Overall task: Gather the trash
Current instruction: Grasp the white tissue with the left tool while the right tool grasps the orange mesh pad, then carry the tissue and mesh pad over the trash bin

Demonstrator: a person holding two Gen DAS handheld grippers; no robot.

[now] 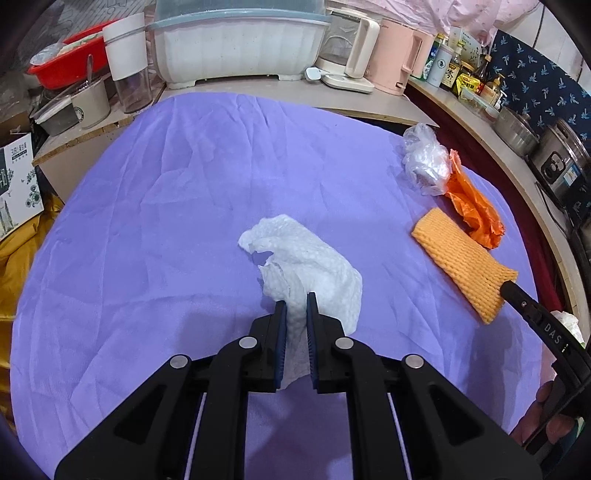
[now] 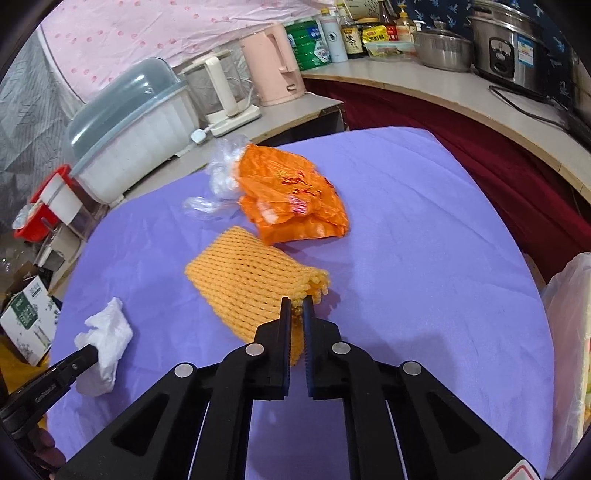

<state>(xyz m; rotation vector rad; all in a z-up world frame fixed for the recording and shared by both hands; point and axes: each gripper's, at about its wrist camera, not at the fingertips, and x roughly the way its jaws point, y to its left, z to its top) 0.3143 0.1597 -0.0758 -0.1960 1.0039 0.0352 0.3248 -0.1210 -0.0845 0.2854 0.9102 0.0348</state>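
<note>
Meanwhile, the left gripper (image 1: pixel 296 301) was clamped on the white paper towel (image 1: pixel 306 269). The right gripper (image 2: pixel 296 306) gripped the yellow foam net (image 2: pixel 255 286) on the purple cloth (image 2: pixel 406 229).

A lived-in home kitchen: beyond the far edge of a table (image 1: pixel 147 221) draped in purple cloth, a counter carries a covered dish-drainer (image 1: pixel 240 48), a glass-jug appliance (image 1: pixel 347 55) and a pink electric kettle (image 1: pixel 397 55). Along the right edge runs a second counter lined with sauce bottles and condiment jars (image 1: pixel 465 74), a lidded steel pot (image 1: pixel 515 129) and a steel rice cooker (image 2: pixel 506 51). Pink floral fabric (image 2: pixel 147 33) covers the wall behind.
</note>
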